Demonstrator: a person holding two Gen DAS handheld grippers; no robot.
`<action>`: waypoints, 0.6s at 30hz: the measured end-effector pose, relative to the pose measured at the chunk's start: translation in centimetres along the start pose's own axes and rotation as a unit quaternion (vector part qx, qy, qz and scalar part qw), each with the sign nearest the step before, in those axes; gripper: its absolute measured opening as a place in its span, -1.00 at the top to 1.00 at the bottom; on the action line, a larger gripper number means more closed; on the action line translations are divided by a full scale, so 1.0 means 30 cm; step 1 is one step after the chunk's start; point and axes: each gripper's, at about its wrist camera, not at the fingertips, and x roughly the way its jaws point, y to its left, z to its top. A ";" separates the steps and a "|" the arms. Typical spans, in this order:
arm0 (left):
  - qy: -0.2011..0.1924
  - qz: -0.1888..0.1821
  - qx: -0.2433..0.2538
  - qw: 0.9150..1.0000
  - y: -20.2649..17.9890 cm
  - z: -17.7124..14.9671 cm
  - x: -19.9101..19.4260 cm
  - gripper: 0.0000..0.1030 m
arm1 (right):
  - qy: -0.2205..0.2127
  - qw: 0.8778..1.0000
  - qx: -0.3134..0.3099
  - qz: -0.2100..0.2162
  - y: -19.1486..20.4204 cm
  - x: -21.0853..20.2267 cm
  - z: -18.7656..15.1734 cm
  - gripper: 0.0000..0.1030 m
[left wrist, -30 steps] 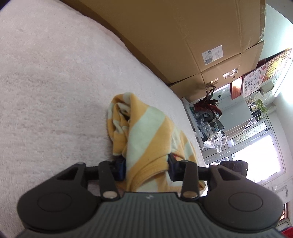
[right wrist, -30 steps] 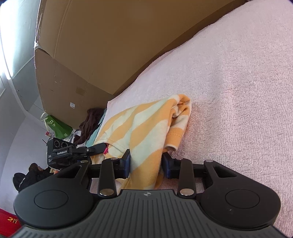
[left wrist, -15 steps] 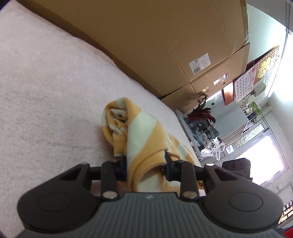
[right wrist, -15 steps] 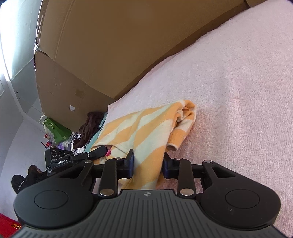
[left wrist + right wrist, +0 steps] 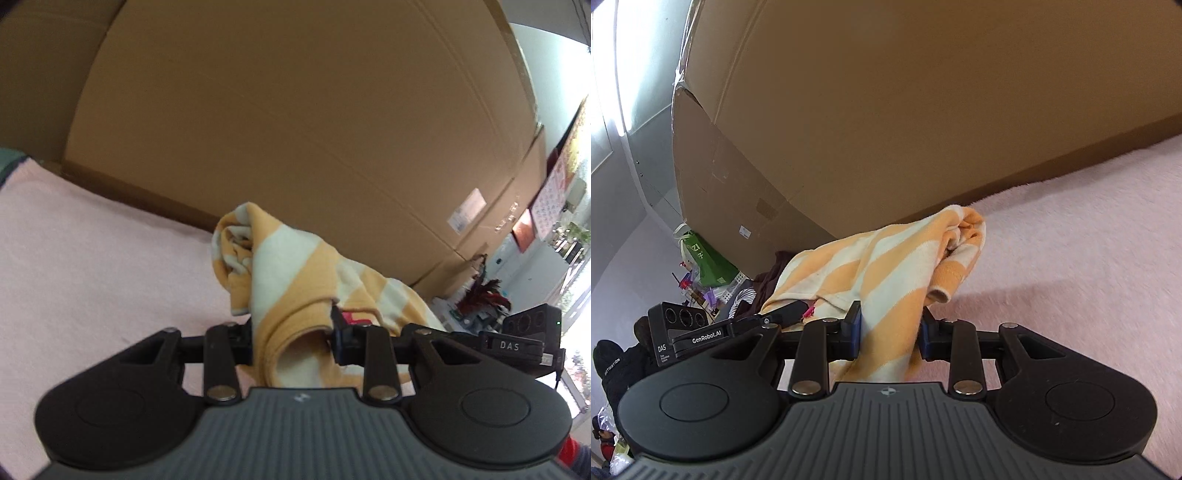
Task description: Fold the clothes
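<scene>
A tall wall of brown corrugated cardboard boxes fills the far side of the scene, standing along the far edge of a pale pink fluffy blanket that covers the work surface. Over the blanket, near the boxes, an orange-and-cream striped knit garment hangs bunched between the two tools, its rolled end toward the cardboard. The left gripper has its black fingers closed partway on a folded hem of the garment, cloth pressed between the pads. The right gripper likewise clamps a striped fold, its blue-edged pads narrow and pinching the fabric. Each tool shows in the other's view, beside the cloth.
</scene>
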 end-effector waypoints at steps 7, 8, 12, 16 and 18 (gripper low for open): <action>-0.013 0.075 0.001 0.997 0.194 0.072 0.060 0.40 | 0.012 0.999 -0.036 0.004 -0.014 0.274 0.046 0.39; -0.013 0.080 0.001 0.997 0.213 0.072 0.066 0.40 | 0.015 0.999 -0.042 0.002 -0.014 0.307 0.047 0.39; -0.009 0.092 0.008 0.996 0.277 0.072 0.091 0.38 | 0.027 0.998 -0.055 -0.013 -0.009 0.391 0.033 0.39; -0.006 0.105 0.029 0.994 0.291 0.061 0.108 0.03 | 0.022 0.998 -0.061 -0.020 -0.017 0.395 0.023 0.39; -0.013 0.123 0.048 0.991 0.286 0.046 0.104 -0.18 | 0.032 0.997 -0.069 -0.028 -0.019 0.406 0.025 0.35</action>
